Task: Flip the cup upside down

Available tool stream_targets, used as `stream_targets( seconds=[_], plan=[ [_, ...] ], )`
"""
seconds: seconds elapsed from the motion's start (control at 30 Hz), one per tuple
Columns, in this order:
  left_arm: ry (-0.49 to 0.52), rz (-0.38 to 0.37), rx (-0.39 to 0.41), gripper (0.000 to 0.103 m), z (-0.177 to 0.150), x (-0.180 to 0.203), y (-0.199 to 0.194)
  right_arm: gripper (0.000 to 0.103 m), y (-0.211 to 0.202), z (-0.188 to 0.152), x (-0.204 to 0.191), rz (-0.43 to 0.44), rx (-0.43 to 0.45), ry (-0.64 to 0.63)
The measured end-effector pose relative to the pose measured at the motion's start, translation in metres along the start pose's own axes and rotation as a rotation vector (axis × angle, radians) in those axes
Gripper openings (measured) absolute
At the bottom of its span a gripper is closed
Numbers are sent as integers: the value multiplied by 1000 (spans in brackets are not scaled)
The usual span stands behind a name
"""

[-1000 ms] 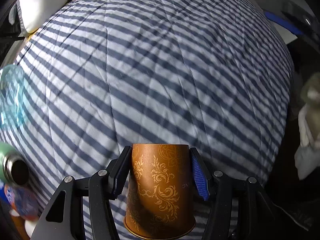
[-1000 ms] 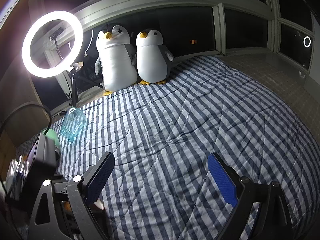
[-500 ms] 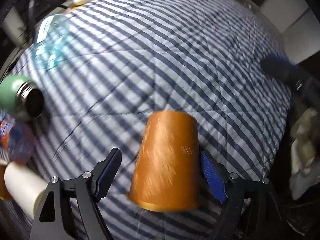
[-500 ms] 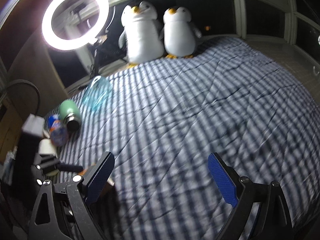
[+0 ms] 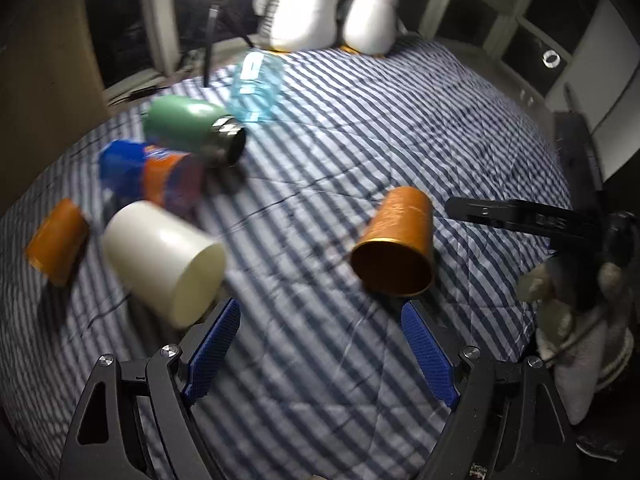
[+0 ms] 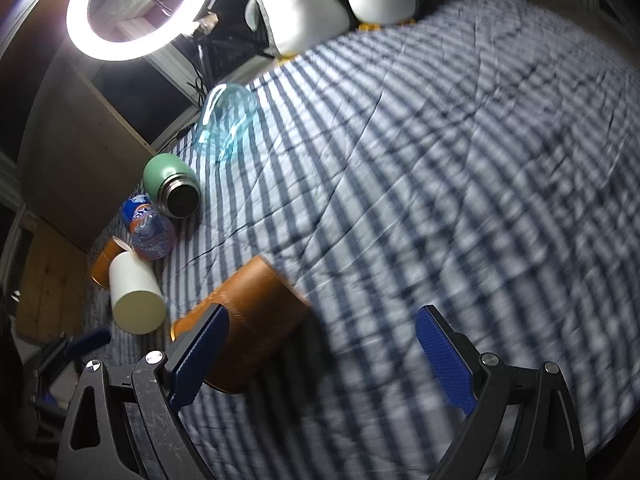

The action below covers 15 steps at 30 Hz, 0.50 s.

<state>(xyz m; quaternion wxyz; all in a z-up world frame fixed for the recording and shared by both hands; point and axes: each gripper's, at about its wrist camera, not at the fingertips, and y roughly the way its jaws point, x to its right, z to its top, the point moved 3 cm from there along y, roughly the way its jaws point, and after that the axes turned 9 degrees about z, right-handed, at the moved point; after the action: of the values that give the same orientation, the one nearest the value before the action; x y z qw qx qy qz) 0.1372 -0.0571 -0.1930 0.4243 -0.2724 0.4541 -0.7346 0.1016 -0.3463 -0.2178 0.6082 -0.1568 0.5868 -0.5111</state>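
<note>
released now, the orange cup [image 5: 394,246] has left my left gripper [image 5: 320,346], whose jaws stand wide apart with nothing between them. it lies tipped on the striped quilt [image 5: 360,128], mouth toward me (blurred in the right view). my right gripper [image 6: 320,350] gapes empty too. farther left lie a white cup [image 5: 164,258], a green flask [image 5: 192,128] and two penguins [image 5: 304,8].

dim room | light: ring lamp [image 6: 138,8] upper left, glaring white, blown out | cup [image 5: 394,246] casts shadow to its right on quilt [image 5: 360,128] | motion blur: heavy in right view, milder in left | fisheye bends edges, dark corners
</note>
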Motion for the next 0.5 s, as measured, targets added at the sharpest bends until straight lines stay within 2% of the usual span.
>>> stream_targets(
  seconds=[0.17,0.5],
  plan=[
    [-77,16,22,86,-16,-31,-17,92,23,-6,-5,27,-47,81],
    [-140,11,41,85,-29,-49,-10,92,40,1,-18,4,-66,117]
  ],
)
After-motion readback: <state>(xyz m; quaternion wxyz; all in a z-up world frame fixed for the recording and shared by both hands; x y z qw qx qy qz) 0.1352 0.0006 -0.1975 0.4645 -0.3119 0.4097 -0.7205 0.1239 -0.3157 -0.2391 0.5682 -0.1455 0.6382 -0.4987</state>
